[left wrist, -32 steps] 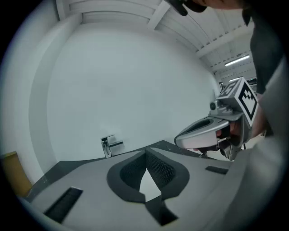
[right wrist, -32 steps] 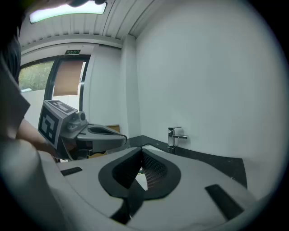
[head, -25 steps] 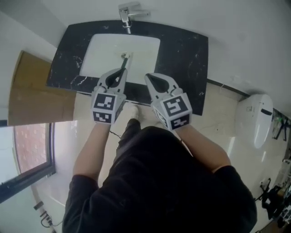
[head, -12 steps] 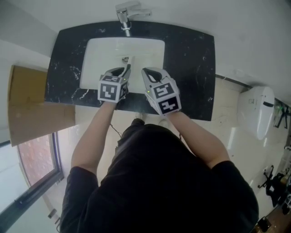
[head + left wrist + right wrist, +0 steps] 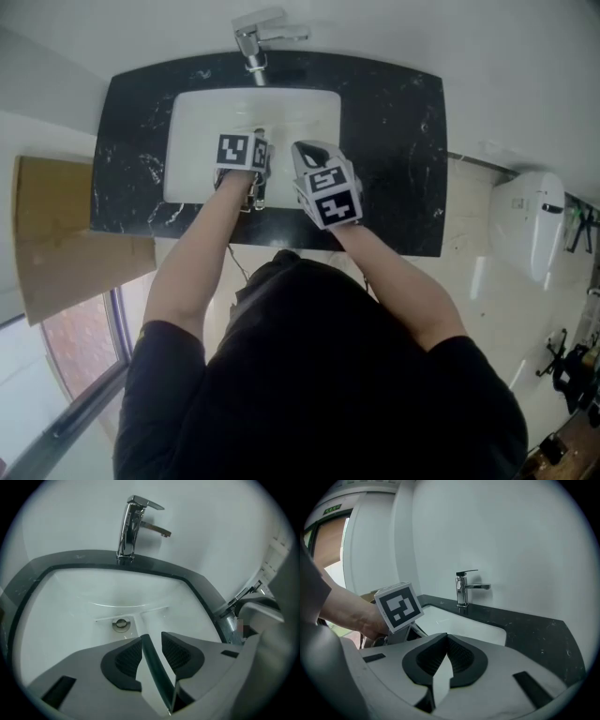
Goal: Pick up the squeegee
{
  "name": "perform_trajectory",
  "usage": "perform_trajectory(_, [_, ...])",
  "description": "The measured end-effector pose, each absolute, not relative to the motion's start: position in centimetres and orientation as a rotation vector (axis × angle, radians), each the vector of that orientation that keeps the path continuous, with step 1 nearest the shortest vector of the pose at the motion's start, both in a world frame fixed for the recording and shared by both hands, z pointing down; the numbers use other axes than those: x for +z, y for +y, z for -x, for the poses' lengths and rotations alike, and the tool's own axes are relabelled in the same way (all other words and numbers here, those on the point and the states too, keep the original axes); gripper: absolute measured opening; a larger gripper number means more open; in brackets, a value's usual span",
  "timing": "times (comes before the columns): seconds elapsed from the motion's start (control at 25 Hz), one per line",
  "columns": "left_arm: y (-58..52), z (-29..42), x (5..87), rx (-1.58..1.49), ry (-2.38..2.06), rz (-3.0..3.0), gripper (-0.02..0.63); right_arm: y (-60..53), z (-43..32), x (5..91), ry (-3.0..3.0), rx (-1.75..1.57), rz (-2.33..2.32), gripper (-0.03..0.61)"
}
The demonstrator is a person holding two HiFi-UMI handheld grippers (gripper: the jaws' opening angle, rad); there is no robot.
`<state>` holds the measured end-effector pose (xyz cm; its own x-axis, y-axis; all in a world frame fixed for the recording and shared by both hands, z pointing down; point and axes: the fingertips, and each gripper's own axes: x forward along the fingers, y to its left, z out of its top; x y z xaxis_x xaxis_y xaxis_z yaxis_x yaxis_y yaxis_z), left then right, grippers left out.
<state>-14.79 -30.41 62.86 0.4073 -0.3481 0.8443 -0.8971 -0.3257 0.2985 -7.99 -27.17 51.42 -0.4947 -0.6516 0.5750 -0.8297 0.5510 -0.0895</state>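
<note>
The squeegee with a pale blade and a dark slim handle (image 5: 150,663) lies inside the white sink basin (image 5: 70,602), which is sunk in the black marbled counter (image 5: 394,141). Its blade lies across the basin floor, just beside the round metal drain (image 5: 121,624). Its long axis runs from there toward the person, so the handle points straight into the left gripper (image 5: 151,638).

The fingers of this gripper are spread, one on each side of the handle. The left one seems to touch it and the right one stands a little apart, so I judge they are not yet pressed on it. The coming move asks only to squeeze them on the handle and lift along the basin's front wall.

The right gripper (image 5: 446,639) is clenched with nothing between its fingers. It hangs over the front right part of the basin, farther from the squeegee. Besides the squeegee, nothing is seen in the basin. The chrome tap (image 5: 129,527) stands behind it.
</note>
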Motion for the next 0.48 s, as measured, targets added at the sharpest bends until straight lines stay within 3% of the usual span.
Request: perform_trajectory(0.48, [-30.6, 14.6, 65.4, 0.912, -1.038, -1.760, 0.126, -28.3, 8.7, 56.1, -2.190, 0.564, -1.146, 0.008])
